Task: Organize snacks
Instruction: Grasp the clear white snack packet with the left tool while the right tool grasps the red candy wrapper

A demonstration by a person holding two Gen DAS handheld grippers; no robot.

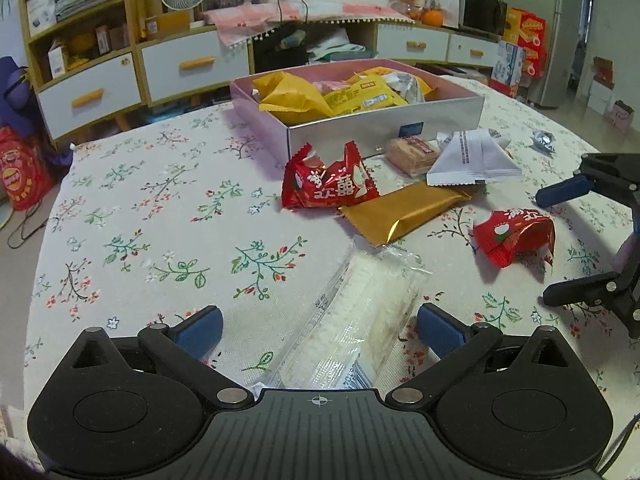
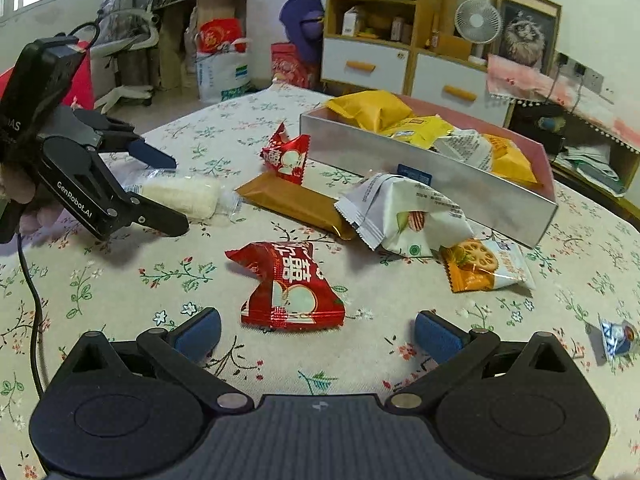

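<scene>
My left gripper [image 1: 320,330] is open over the floral tablecloth. A clear-wrapped white rice cracker [image 1: 352,320] lies between its blue pads without touching either. The right wrist view shows the same left gripper [image 2: 180,195] straddling the cracker [image 2: 196,200]. My right gripper [image 2: 318,334] is open too, and a red snack pack [image 2: 292,284] lies just ahead of its fingertips. That gripper [image 1: 560,244] appears at the right edge of the left wrist view, beside the red pack [image 1: 514,236]. A silver-walled box [image 1: 384,128] at the back holds several yellow snack bags.
Loose on the cloth are a second red pack [image 1: 330,184], a gold bar [image 1: 404,210], a white pack [image 1: 472,158], a biscuit pack [image 1: 412,154] and a small foil candy [image 1: 542,140]. An orange chip pack [image 2: 484,264] lies near the box [image 2: 432,176]. Cabinets stand behind the table.
</scene>
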